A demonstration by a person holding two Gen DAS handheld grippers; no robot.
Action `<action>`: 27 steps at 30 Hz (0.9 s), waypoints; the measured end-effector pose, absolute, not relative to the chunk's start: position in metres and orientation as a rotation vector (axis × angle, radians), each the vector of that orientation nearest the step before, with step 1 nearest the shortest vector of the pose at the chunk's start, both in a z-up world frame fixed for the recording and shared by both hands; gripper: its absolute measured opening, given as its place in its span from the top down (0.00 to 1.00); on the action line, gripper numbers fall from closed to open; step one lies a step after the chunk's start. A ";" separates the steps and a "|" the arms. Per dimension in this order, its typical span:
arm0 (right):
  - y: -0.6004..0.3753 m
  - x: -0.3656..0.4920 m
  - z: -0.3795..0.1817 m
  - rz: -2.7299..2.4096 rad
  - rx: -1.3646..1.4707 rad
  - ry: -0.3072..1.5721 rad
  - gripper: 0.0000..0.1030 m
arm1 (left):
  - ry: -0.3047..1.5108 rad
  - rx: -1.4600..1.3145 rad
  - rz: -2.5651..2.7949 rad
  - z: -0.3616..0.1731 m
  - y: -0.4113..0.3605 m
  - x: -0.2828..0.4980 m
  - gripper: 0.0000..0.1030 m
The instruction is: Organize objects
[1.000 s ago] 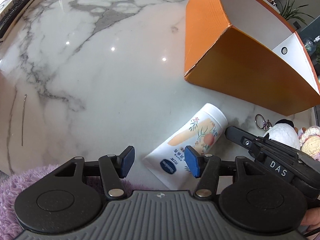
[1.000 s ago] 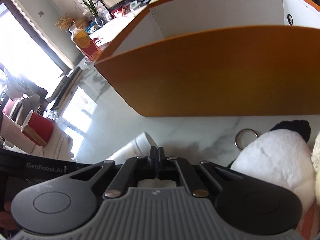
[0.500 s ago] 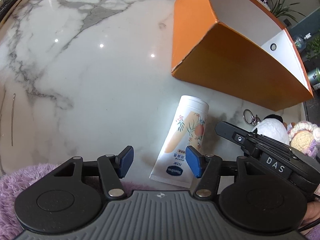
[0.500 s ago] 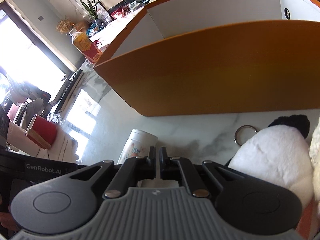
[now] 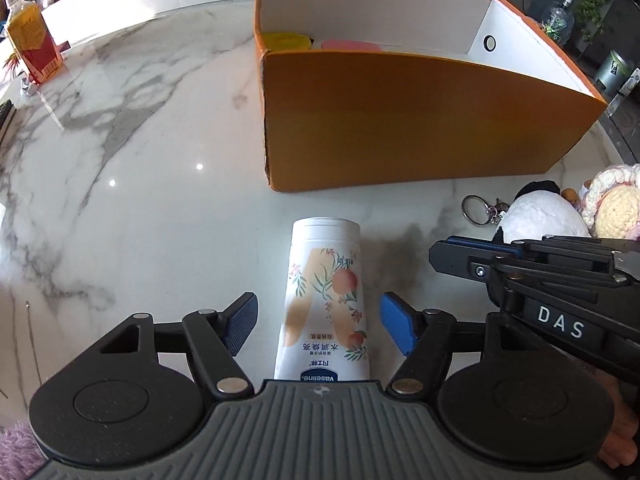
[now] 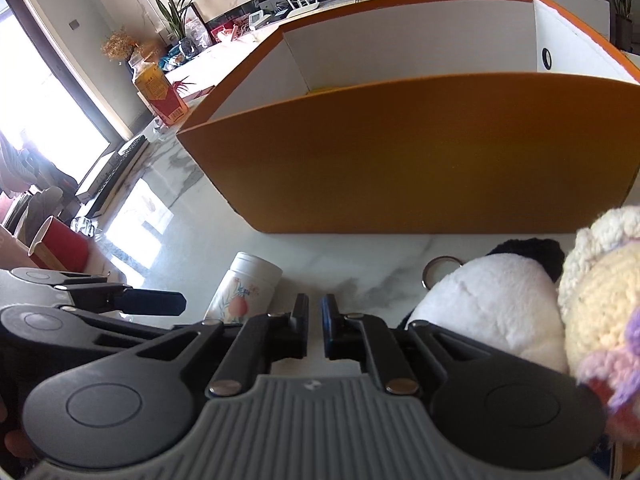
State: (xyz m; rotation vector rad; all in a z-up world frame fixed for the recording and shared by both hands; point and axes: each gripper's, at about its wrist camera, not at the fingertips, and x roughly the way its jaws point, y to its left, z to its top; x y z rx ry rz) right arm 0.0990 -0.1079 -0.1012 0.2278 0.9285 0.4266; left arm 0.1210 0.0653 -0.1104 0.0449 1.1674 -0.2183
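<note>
Tube point(image 5: 325, 300) lies flat between wide-open left gripper point(image 5: 320, 326), cap toward box point(image 5: 400, 120). Bare marble point(image 5: 140, 180) left. Right gripper point(image 6: 314, 320) slightly parted, empty.

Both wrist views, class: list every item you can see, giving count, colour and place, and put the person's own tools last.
Vaseline lotion tube: 1, white with peach print, lying on the table between the left tongs' fingers.
Box: 1, orange, white inside, behind the tube.
Panda plush: 1, white and black, right of the tube.
Key ring: 1, silver, beside the panda.
Crochet doll: 1, cream, far right.
Carton: 1, red-yellow, far left.
Marble table: 1, white-grey.
Left tongs: 1, black, open.
Right tongs: 1, black, slightly open, empty.
</note>
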 end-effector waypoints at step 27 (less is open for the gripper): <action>-0.133 0.044 -0.039 0.396 0.074 0.704 0.66 | 1.041 -0.015 -0.237 -0.078 0.053 0.100 0.48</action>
